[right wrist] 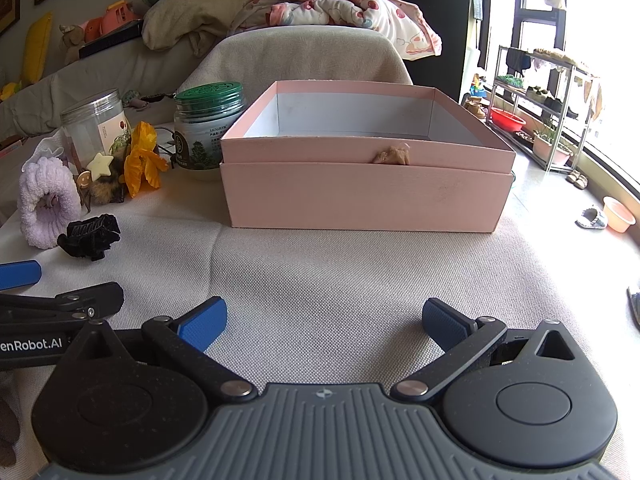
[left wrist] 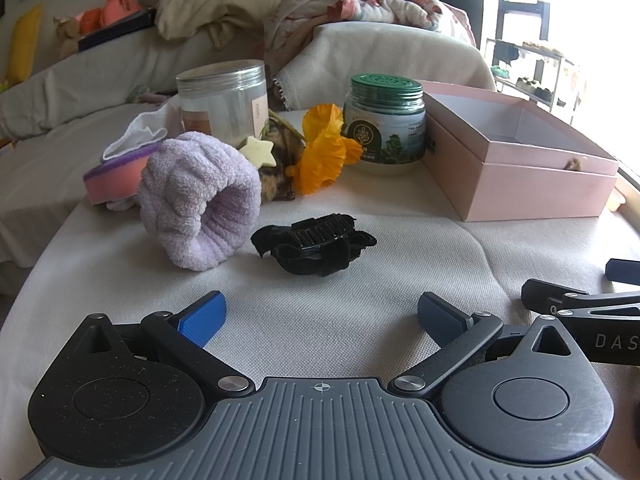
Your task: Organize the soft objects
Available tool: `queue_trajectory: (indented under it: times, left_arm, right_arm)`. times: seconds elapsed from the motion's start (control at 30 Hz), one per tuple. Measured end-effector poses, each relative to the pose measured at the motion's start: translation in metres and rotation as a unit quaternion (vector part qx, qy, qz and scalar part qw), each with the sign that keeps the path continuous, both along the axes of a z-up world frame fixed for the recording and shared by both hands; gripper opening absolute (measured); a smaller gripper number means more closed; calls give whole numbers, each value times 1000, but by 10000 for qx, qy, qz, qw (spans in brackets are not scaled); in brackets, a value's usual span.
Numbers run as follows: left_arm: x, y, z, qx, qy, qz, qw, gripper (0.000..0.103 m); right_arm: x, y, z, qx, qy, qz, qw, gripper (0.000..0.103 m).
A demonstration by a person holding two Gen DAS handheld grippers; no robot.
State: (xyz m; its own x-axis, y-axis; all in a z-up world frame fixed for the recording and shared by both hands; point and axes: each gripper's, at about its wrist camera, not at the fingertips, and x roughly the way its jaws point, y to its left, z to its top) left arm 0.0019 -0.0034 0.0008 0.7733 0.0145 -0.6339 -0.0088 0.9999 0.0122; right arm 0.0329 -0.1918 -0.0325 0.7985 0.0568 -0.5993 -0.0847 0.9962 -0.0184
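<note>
A lilac terry wristband (left wrist: pixel 198 200) (right wrist: pixel 46 202) lies on its side on the cloth-covered table. Just right of it sits a black velvet hair clip (left wrist: pixel 316 246) (right wrist: pixel 91 236). Behind them are an orange fabric flower (left wrist: pixel 324 148) (right wrist: pixel 142 158), a brown furry item with a cream star (left wrist: pixel 262 152) (right wrist: pixel 98 166), and a pink and purple sponge (left wrist: pixel 114 174). An open pink box (right wrist: pixel 364 196) (left wrist: pixel 520 168) stands straight ahead in the right wrist view. My left gripper (left wrist: pixel 322 320) is open, a short way before the black clip. My right gripper (right wrist: pixel 324 322) is open over bare cloth in front of the box.
A clear plastic jar (left wrist: pixel 222 100) (right wrist: pixel 96 124) and a green-lidded jar (left wrist: pixel 386 124) (right wrist: pixel 208 128) stand behind the soft items. A sofa with piled blankets (left wrist: pixel 352 4) is beyond the table. A shoe rack (right wrist: pixel 536 96) and floor items are at the right.
</note>
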Motion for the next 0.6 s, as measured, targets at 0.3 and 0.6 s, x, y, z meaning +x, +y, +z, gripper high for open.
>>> queue_trajectory:
  times: [0.3,0.6]
  left_arm:
    - [-3,-1,0,28,-3,40,10000,103]
    - [-4,3,2,-181,-24,-231,9996,103]
  right_arm:
    - [0,0,0,1,0,1,10000,103]
    - [11,-3,10,-68,554,275,9981,103]
